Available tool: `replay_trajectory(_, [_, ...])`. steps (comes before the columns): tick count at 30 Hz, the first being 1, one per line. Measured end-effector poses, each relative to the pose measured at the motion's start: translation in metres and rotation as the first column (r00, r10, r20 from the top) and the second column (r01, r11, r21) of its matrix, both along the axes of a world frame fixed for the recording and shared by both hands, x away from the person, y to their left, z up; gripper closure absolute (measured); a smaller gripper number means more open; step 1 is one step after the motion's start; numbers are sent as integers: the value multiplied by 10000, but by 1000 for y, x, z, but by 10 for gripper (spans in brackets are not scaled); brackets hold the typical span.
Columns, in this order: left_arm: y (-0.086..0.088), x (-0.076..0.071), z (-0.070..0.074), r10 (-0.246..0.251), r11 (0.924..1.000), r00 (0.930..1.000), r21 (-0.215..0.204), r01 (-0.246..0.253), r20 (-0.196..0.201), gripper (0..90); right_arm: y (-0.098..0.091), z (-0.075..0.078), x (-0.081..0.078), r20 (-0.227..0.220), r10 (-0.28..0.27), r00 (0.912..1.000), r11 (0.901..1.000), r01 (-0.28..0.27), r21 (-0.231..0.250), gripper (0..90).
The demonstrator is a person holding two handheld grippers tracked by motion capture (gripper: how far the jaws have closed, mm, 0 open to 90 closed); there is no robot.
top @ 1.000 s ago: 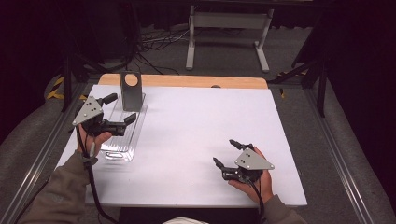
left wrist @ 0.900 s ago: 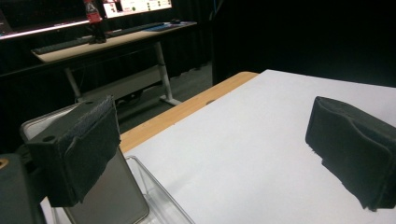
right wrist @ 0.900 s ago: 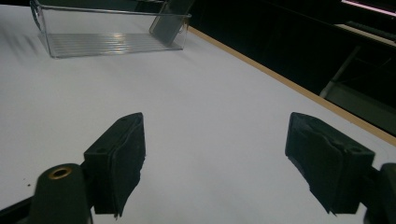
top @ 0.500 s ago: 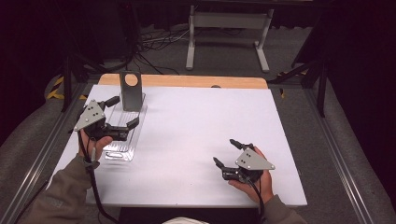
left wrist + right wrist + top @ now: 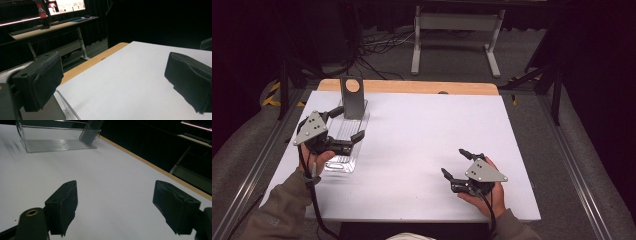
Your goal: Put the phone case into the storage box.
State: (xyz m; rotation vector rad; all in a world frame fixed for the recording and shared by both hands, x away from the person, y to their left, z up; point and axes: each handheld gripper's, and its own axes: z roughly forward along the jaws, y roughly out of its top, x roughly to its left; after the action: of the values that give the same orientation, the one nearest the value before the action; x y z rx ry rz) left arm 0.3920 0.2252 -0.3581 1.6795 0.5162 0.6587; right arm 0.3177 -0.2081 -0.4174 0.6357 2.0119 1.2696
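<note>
Slightly nearer than a second ago, the left gripper (image 5: 343, 128) now hangs over the middle of the clear plastic tray (image 5: 338, 162), jaws spread and empty. The right gripper (image 5: 456, 164) has not shifted; it rests near the table's (image 5: 422, 130) near right part, jaws also spread with nothing between them. The tray lies along the table's left edge, and a grey metal plate (image 5: 352, 96) with a round hole leans upright at its far end. Judging by its thin transparent walls, the tray is light, stiff and slippery, and may crack if squeezed; a long side wall looks the best hold. No writing on tray or plate can be read.
</note>
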Motion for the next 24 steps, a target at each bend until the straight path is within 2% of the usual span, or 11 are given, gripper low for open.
replay_trajectory(13, [-11,-13,-1,-566,9984,9984,-4,566,47,30,1,2,-2,89,3,10000,10000,-3,7,211])
replay_trajectory(16, [-13,-15,-1,-509,9986,9987,-148,510,54,40,1,3,-2,92,1,10000,10000,-1,25,211])
replay_trajectory(24, [-18,-19,-2,-614,9981,9981,-24,614,-47,54,0,4,-3,108,20,9999,10000,-21,45,211])
